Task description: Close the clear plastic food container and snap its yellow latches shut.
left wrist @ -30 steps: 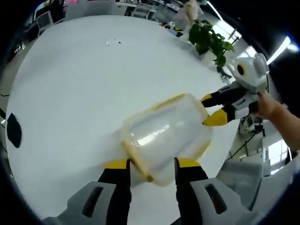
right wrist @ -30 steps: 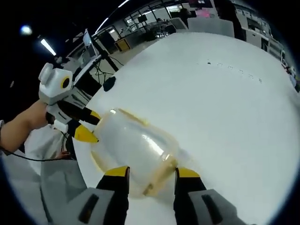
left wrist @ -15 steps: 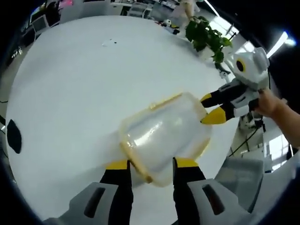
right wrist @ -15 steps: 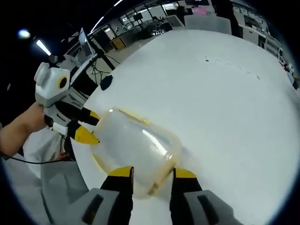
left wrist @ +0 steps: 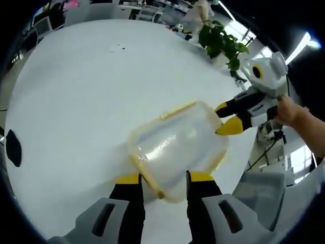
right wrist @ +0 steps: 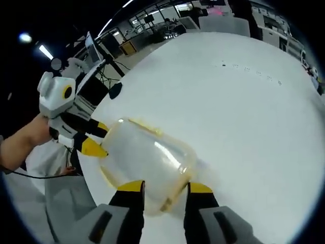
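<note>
One clear container (left wrist: pixel 175 147) lies on the white table (left wrist: pixel 76 91), both grippers pinching its opposite ends: left gripper (left wrist: pixel 161 178), right gripper (right wrist: pixel 162 187). The left gripper view catches one potted plant (left wrist: pixel 221 43); the right gripper view shows a dark disc (right wrist: pixel 116 90).

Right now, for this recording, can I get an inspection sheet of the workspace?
Surface: white table, round-looking, mostly bare.
Job's things: clear container with yellow latches, lid on; latch state unclear.
Clutter: small specks far across the table; dark patch at its edge.
Tongs: left tongs and right tongs each close on opposite ends of the container.
Cables: black cable under the person's arm.
Surroundings: plant, office desks, ceiling lights.
</note>
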Available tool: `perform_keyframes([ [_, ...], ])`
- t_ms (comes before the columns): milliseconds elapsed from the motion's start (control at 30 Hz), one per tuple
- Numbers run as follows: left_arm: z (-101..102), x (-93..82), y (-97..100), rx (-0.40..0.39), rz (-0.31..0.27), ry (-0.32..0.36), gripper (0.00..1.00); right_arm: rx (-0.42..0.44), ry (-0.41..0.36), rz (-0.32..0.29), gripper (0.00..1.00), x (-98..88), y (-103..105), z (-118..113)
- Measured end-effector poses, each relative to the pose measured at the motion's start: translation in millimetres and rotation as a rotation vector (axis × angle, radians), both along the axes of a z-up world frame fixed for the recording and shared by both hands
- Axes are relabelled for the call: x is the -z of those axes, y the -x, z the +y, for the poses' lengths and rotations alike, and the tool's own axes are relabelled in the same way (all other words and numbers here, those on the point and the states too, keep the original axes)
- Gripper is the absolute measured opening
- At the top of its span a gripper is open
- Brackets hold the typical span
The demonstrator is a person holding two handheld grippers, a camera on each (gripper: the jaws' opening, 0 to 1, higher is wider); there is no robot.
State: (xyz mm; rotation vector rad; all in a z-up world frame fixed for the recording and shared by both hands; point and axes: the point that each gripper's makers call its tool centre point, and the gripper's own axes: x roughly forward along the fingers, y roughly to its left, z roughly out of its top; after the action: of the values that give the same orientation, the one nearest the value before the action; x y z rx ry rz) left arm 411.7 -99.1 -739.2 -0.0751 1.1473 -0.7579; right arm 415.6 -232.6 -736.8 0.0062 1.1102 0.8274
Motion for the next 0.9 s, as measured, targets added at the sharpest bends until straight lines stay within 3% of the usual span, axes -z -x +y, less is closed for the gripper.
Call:
perform_keyframes([
  [667, -0.1, -0.4, -1.5, -0.012, 0.012, 0.003, 0.31, 0.004, 0.011, 0.026, 0.3, 1.7, -0.2, -1.3],
  [800, -1.0, -1.7, -3.2, 0.014, -0.023, -0.011, 0.33, -0.021, 0.037, 0.016, 0.31, 0.8, -1.2, -0.3],
  [900, -1.9, -1.9, -2.4, 0.02, -0.018, -0.014, 0.34, -0.034, 0.049, 0.017, 0.31, 1.2, -1.3, -0.2],
])
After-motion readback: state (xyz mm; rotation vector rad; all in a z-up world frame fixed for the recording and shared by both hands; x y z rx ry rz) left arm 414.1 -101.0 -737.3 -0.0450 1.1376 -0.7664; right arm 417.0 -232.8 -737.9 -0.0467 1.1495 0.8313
